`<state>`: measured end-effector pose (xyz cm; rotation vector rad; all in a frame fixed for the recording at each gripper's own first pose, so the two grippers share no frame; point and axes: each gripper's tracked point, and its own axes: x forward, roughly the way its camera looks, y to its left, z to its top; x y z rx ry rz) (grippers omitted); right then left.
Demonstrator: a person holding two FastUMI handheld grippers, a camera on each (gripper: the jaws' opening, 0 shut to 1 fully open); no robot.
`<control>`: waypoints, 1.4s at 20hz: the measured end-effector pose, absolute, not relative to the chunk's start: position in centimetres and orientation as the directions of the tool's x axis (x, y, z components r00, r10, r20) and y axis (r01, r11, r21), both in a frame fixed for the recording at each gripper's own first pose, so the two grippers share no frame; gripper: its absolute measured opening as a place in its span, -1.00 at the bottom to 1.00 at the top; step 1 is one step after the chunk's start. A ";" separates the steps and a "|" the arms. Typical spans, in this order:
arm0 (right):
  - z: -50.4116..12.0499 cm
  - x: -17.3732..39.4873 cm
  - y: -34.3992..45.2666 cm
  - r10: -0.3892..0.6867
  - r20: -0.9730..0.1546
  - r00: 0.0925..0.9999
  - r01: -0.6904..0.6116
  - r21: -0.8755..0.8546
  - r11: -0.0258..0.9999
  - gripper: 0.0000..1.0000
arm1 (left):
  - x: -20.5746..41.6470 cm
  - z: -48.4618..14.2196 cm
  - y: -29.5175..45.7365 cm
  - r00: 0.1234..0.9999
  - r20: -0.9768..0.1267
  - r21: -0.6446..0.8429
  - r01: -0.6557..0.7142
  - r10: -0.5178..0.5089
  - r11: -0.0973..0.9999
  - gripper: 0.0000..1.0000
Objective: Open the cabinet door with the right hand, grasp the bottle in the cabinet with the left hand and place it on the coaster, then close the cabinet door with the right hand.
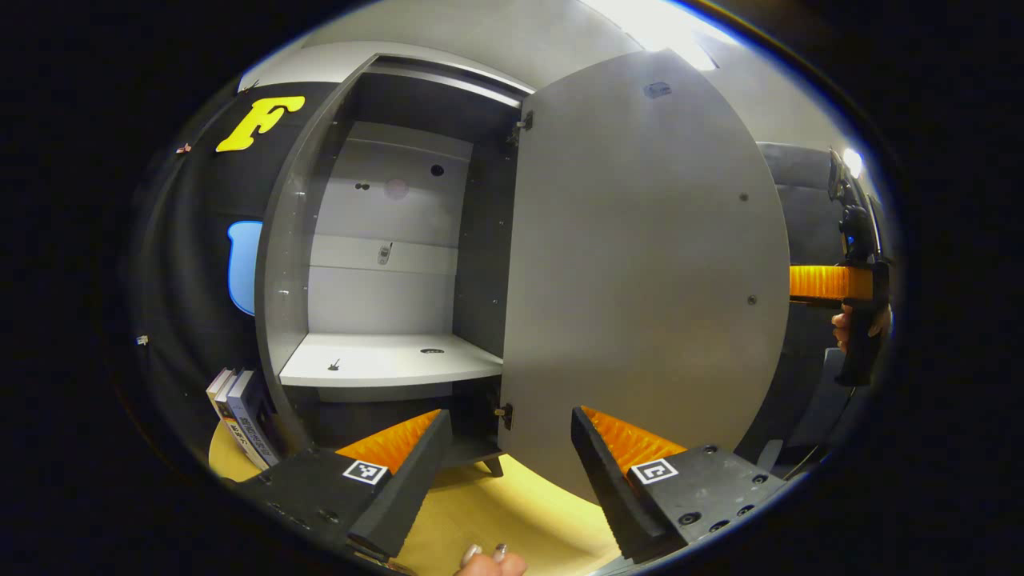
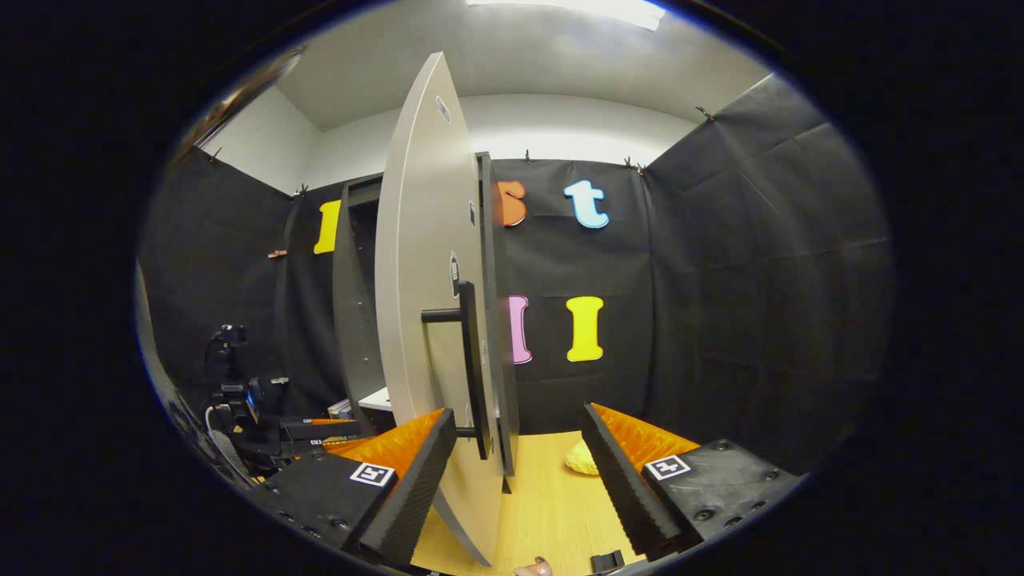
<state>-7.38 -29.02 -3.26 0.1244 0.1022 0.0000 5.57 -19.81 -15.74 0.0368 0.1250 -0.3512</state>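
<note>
The grey cabinet (image 1: 280,264) stands open, its door (image 1: 640,264) swung out to the right. Inside, the white shelf (image 1: 384,360) shows only small fittings. My left gripper (image 1: 510,412) is open, low in front of the cabinet's bottom hinge. In the right gripper view the door (image 2: 420,264) is seen almost edge-on, with its black bar handle (image 2: 470,360). My right gripper (image 2: 518,410) is open; the handle's lower end and the door's edge lie between its fingers, close to the left one. The right gripper (image 1: 832,282) also peeks out past the door's edge, held by a hand.
Several books (image 1: 240,416) lean left of the cabinet on the yellow wooden table (image 1: 496,512). A pale yellow lump (image 2: 580,460) lies on the table (image 2: 544,496) right of the door. The left gripper (image 2: 320,432) appears low at the left. Black cloth walls enclose the booth.
</note>
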 end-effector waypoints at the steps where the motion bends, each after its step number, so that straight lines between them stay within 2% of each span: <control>1: -3.4 -7.2 -29.0 0.018 -0.106 0.994 -0.005 0.114 0.993 0.92 | 5.6 -15.9 -19.6 0.932 -0.134 0.014 0.341 -0.336 0.940 0.89; 5: -3.5 -7.1 -26.2 0.111 -0.135 0.985 -0.087 0.172 0.981 0.87 | 5.6 -15.7 -18.4 0.940 -0.137 0.019 0.317 -0.312 0.948 0.89; 10: -4.2 -5.7 -19.9 0.250 -0.147 0.957 -0.210 0.242 0.947 0.92 | 5.2 -15.2 -15.5 0.951 -0.138 0.040 0.284 -0.276 0.958 0.89; 14: -4.1 -5.1 -15.0 0.318 -0.138 0.938 -0.273 0.268 0.924 0.92 | 4.0 -14.6 -11.6 0.964 -0.141 0.045 0.234 -0.225 0.971 0.89; 18: -4.4 -3.3 -10.5 0.369 -0.122 0.921 -0.317 0.315 0.895 0.92 | 2.6 -13.8 -6.6 0.979 -0.138 0.049 0.159 -0.151 0.986 0.84; 22: -4.8 -0.8 -5.3 0.399 -0.076 0.914 -0.350 0.354 0.867 0.92 | 1.4 -12.6 -2.8 0.986 -0.124 0.011 0.109 -0.107 0.994 0.89; 25: -3.6 0.3 -3.2 0.415 -0.039 0.909 -0.383 0.311 0.870 0.94 | 0.7 -11.4 -0.4 0.991 -0.109 0.018 0.076 -0.074 0.997 0.89; 28: -4.2 -0.2 -4.0 0.411 -0.051 0.910 -0.388 0.241 0.890 0.94 | 0.5 -10.8 0.5 0.994 -0.103 0.041 0.038 -0.034 0.998 0.89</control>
